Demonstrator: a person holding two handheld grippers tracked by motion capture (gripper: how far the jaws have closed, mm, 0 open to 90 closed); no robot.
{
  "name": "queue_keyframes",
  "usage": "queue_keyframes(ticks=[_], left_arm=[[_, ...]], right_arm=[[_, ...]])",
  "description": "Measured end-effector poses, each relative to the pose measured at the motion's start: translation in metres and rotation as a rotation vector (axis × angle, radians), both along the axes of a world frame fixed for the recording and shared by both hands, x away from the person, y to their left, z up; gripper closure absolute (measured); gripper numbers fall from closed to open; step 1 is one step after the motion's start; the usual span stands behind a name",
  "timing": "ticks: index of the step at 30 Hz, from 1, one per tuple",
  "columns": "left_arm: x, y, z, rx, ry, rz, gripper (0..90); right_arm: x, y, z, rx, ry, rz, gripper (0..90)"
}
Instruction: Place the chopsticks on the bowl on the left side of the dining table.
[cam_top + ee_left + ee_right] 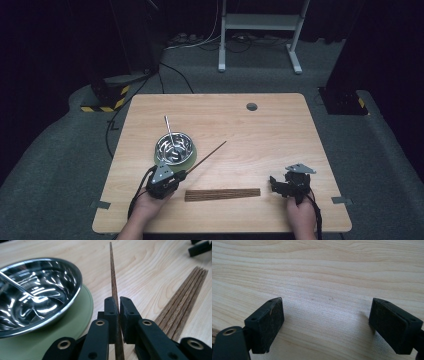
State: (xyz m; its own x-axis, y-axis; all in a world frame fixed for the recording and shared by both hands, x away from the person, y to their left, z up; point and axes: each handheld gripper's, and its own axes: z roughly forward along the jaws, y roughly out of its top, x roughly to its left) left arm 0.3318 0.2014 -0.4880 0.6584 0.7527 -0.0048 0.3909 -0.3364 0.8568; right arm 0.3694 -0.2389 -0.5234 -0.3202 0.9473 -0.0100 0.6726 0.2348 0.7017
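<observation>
A single wooden chopstick is pinched near one end between the pressed-together jaws of the left gripper. In the high view its long axis slants away from the person and to the right, free end over the bare table — just right of the bowl. That steel bowl sits on a green mat and holds a metal spoon, handle leaning over the far rim. A flat row of chopsticks lies near the front edge. The right gripper hovers — jaws spread, nothing between.
</observation>
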Motion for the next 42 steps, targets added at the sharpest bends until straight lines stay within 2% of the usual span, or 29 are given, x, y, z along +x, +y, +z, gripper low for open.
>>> queue_keyframes(ticks=[3, 7, 8, 17, 18, 19, 20, 23, 24, 26, 27, 28, 31, 39, 42], left_arm=[[-0.001, 0.008, 0.007, -0.007, -0.013, 0.016, 83.9], [0.000, 0.024, 0.012, -0.024, -0.024, 0.063, 83.9], [0.000, 0.028, 0.013, -0.033, -0.018, 0.084, 83.9], [0.008, 0.057, 0.009, -0.043, -0.010, 0.167, 83.9], [0.009, 0.058, 0.006, -0.093, -0.006, 0.201, 83.9], [0.009, 0.061, 0.006, -0.089, 0.002, 0.205, 83.8], [0.009, 0.064, 0.006, -0.067, 0.010, 0.202, 83.9], [0.011, 0.068, 0.005, -0.068, 0.015, 0.211, 83.8], [0.012, 0.068, 0.004, -0.084, 0.010, 0.215, 83.8], [0.012, 0.067, 0.003, -0.081, 0.025, 0.204, 83.8], [0.013, 0.065, 0.002, -0.082, 0.017, 0.205, 83.8], [0.014, 0.065, 0.002, -0.067, 0.030, 0.187, 83.8], [0.016, 0.062, 0.000, -0.062, 0.038, 0.173, 83.8], [0.018, 0.059, -0.002, -0.052, 0.059, 0.158, 82.9], [0.015, 0.060, 0.002, -0.045, 0.045, 0.159, 74.5]], right_arm=[[0.000, 0.000, 0.000, 0.000, 0.000, 0.000, 12.4], [0.000, 0.000, 0.000, 0.000, 0.000, 0.000, 12.4], [0.000, 0.000, 0.000, 0.000, 0.000, 0.000, 12.4], [0.000, 0.000, 0.000, 0.000, 0.000, 0.000, 12.4], [0.000, 0.000, 0.000, 0.000, 0.000, 0.000, 12.4], [0.000, 0.000, 0.000, 0.000, 0.000, 0.000, 12.4], [0.000, 0.000, 0.000, 0.000, 0.000, 0.000, 12.4], [0.000, 0.000, 0.000, 0.000, 0.000, 0.000, 12.4], [0.000, 0.000, 0.000, 0.001, 0.000, 0.000, 12.4], [0.000, 0.000, 0.000, 0.000, 0.000, 0.000, 12.4], [0.000, 0.000, 0.000, 0.000, 0.000, 0.000, 12.4], [0.000, 0.000, 0.000, 0.000, 0.000, 0.000, 12.4], [0.000, 0.000, 0.000, 0.000, 0.000, 0.000, 12.4], [0.000, 0.000, 0.000, 0.000, 0.000, 0.000, 12.4], [0.000, 0.000, 0.000, 0.000, 0.000, 0.000, 12.4]])
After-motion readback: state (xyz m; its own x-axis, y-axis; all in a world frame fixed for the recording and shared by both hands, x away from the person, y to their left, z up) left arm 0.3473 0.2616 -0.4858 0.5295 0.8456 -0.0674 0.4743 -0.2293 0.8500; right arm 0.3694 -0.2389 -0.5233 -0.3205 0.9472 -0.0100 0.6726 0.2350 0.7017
